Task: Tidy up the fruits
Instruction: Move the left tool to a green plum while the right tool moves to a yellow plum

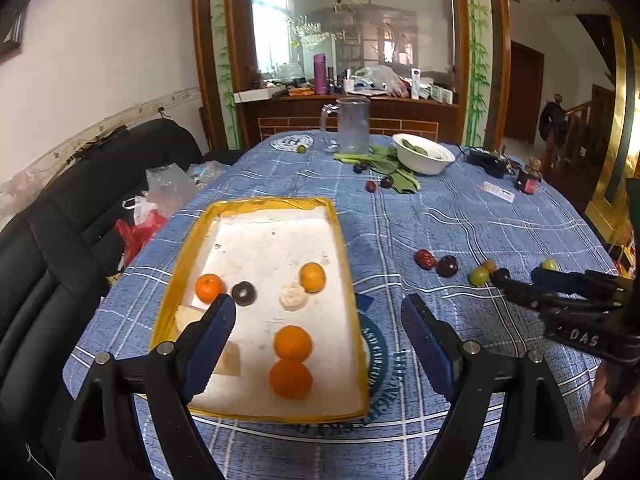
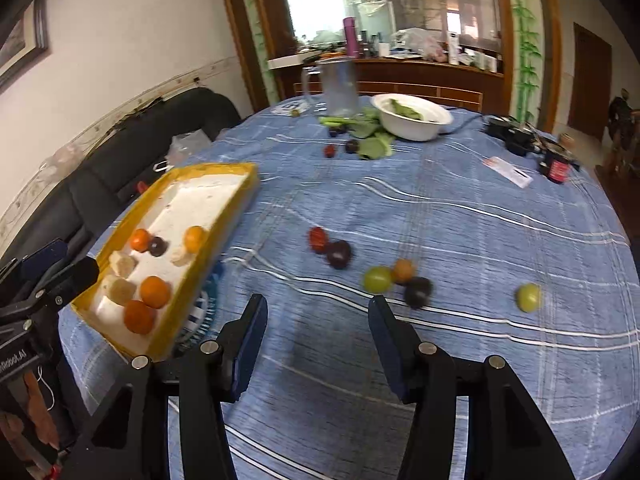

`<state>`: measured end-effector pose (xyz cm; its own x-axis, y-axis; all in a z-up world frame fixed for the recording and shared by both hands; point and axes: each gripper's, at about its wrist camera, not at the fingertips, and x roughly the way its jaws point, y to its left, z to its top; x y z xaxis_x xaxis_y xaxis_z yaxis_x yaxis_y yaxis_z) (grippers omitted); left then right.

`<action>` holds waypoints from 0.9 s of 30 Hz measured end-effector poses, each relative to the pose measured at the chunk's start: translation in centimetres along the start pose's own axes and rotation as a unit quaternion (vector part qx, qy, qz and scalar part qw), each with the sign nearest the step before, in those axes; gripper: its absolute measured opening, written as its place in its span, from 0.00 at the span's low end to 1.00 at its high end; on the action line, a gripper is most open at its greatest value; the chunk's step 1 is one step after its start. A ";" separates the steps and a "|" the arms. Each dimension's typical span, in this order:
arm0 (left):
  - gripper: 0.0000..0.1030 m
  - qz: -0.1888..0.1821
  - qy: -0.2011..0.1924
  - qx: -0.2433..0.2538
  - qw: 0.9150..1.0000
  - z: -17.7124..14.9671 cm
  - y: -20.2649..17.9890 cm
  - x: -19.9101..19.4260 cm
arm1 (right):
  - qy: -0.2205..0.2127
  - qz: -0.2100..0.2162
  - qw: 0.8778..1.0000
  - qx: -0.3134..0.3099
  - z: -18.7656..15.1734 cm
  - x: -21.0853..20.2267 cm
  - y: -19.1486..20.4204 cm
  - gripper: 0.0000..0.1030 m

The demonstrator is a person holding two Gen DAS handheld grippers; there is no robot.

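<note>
A yellow-rimmed white tray (image 1: 340,240) (image 2: 236,200) lies on the blue checked tablecloth. It holds several oranges (image 1: 293,343), a dark plum (image 1: 244,293) and pale banana pieces (image 1: 293,297). My left gripper (image 1: 320,320) is open and empty above the tray's near end. Loose fruits lie right of the tray: a red date (image 2: 318,239), a dark plum (image 2: 339,254), a green fruit (image 2: 377,279), a small orange one (image 2: 403,270), another dark plum (image 2: 418,291) and a green fruit (image 2: 528,297). My right gripper (image 2: 318,316) is open and empty, just short of them.
At the far end stand a glass jug (image 1: 351,125), a white bowl (image 1: 423,154) with greens, leaves and more small fruits (image 1: 371,186). A black device (image 1: 488,160) and a small jar (image 1: 529,178) sit far right. A black sofa (image 1: 60,232) lies left.
</note>
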<state>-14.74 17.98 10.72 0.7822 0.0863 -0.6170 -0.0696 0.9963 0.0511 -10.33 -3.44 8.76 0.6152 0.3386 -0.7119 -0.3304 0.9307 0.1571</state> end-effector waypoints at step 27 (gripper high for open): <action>0.48 -0.215 0.079 0.082 0.970 3.0 -13.4 11.2 | 0.030 -0.066 0.980 0.184 0.2 3.1 -17.1 0.54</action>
<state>-3.16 5.66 5.46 0.6120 -0.3264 -0.7204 0.3525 0.9279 -0.1210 -2.57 -18.29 4.00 0.5881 0.2138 -0.7801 0.0361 0.9566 0.2893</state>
